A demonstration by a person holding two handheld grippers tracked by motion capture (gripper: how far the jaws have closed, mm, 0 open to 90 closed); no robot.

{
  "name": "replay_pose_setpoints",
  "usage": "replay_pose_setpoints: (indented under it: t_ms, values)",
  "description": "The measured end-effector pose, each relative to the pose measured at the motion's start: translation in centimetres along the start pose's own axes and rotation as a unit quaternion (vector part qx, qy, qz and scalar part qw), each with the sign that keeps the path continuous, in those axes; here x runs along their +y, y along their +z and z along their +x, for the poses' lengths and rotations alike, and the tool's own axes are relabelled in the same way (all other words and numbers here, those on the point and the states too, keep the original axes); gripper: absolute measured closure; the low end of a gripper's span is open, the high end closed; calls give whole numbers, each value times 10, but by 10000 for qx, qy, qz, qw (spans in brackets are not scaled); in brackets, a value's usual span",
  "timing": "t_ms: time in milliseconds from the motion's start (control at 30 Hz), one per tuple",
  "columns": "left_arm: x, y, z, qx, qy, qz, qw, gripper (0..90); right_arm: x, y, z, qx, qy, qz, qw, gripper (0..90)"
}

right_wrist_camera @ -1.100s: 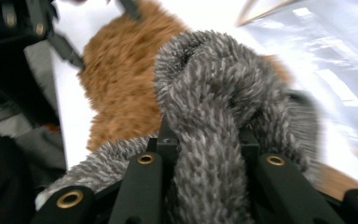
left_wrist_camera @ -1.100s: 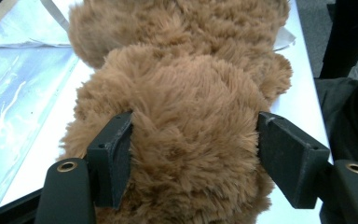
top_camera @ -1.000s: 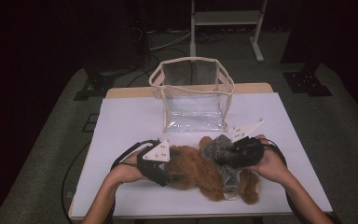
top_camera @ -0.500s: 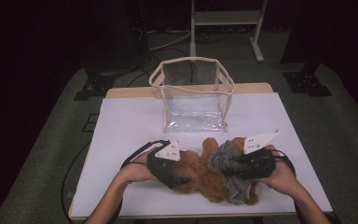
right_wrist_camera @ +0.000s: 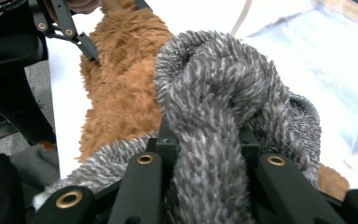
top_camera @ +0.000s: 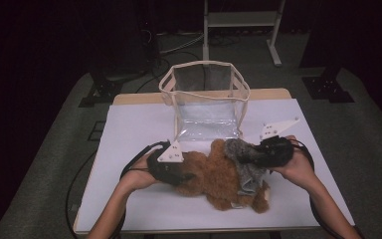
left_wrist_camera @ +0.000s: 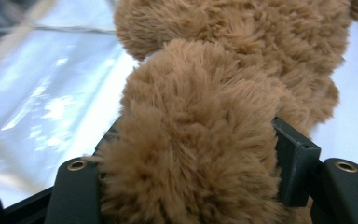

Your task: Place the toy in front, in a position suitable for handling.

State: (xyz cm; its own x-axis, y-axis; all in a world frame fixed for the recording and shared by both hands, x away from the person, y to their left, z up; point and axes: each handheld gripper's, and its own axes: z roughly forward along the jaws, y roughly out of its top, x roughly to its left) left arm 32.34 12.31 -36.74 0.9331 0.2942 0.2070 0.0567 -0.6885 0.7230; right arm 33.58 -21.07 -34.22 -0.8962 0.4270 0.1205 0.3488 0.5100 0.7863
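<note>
Fingers of the left gripper (top_camera: 183, 178) have just been closing on the brown teddy bear (top_camera: 214, 175) lying lengthwise across the table, while the right gripper (top_camera: 246, 153) pinches its grey garment (top_camera: 243, 162) before the clear bag (top_camera: 206, 102).

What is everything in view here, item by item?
plush toy: 1, brown, lying on the table's near half, a grey knit part around its right end
clear bag: 1, transparent with cream trim, open, standing behind the toy
table: 1, white top
metal stand: 1, pale, on the floor beyond
left gripper: 1, black, jaws have just been closing, pressing brown fur
right gripper: 1, black, jaws clamped on the grey knit
</note>
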Motion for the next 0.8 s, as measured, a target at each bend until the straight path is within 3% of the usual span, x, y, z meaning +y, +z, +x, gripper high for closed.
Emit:
replay_pose_setpoints:
  t_ms: [67,133,200,300,400,467,533,567,633,667,800]
  values:
    - [-3,-4,2,239,-41,45,9997,358,9,7,-1,18,-44,43,10000,703]
    - [-9,-5,-1,230,-79,92,9997,358,16,17,-2,5,-99,125,9999,703]
    - [-13,-8,-6,164,-60,58,9998,352,17,29,-4,52,-77,248,9996,703]
    - [-20,-17,-10,-124,-138,-97,9998,314,11,41,0,252,-66,353,9990,708]
    - [-23,-24,-9,-314,-144,-219,9992,232,1,39,18,321,-249,304,9987,717]
    - [-21,-27,-5,-438,-283,-405,9978,163,-4,37,28,330,-322,292,9985,718]
    - [-17,-26,-3,-424,-330,-443,9976,149,-10,33,37,379,-365,220,9984,718]
    - [-16,-24,-3,-425,-238,-321,9983,155,-12,32,40,425,-370,187,9982,718]
    - [-17,-20,-7,-627,-56,-297,9976,294,-17,28,44,448,-380,78,9982,716]
    - [-17,-19,-10,-581,29,-271,9979,327,-21,25,44,431,-381,10,9983,715]
    - [-20,-19,-11,-509,3,-261,9984,369,-33,12,40,440,-230,-107,9987,713]
